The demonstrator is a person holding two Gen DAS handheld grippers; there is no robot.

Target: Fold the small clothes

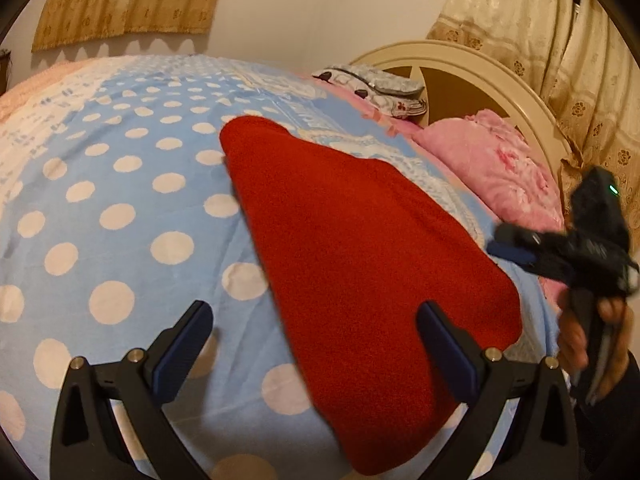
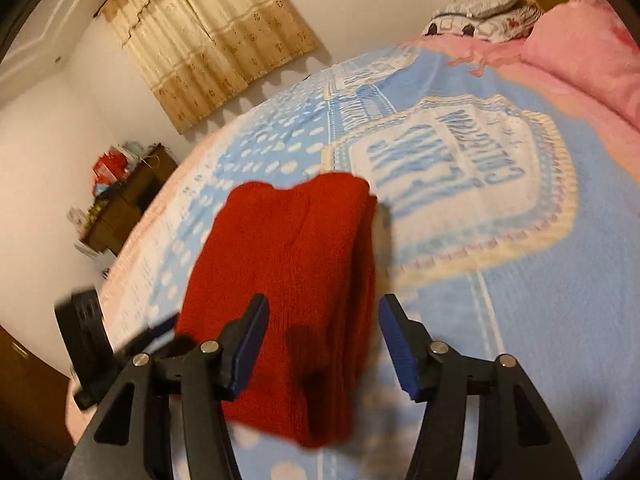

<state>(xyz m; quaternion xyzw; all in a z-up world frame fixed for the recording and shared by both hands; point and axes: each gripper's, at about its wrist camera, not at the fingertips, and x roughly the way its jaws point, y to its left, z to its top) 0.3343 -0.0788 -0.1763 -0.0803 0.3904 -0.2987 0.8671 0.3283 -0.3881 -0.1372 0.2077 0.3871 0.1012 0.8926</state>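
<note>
A folded red knitted garment (image 1: pixel 360 264) lies flat on the blue polka-dot blanket (image 1: pixel 120 184) of a bed. My left gripper (image 1: pixel 316 324) stands open just above the blanket, with the garment's near end between its blue-padded fingers and neither pad pressing on it. My right gripper (image 1: pixel 500 242) comes in from the right, blurred, held by a hand beside the garment's right edge. In the right wrist view the garment (image 2: pixel 288 280) is a narrow folded stack. The right gripper (image 2: pixel 322 316) is open over its near end, and its right pad is clear of the cloth.
Pink pillows (image 1: pixel 496 164) and a grey patterned cloth (image 1: pixel 372 84) lie at the cream headboard (image 1: pixel 460 56). Beige curtains hang on the wall behind. A dark dresser (image 2: pixel 120 204) with clutter stands beyond the bed's far side. The blanket's printed emblem (image 2: pixel 452 172) lies right of the garment.
</note>
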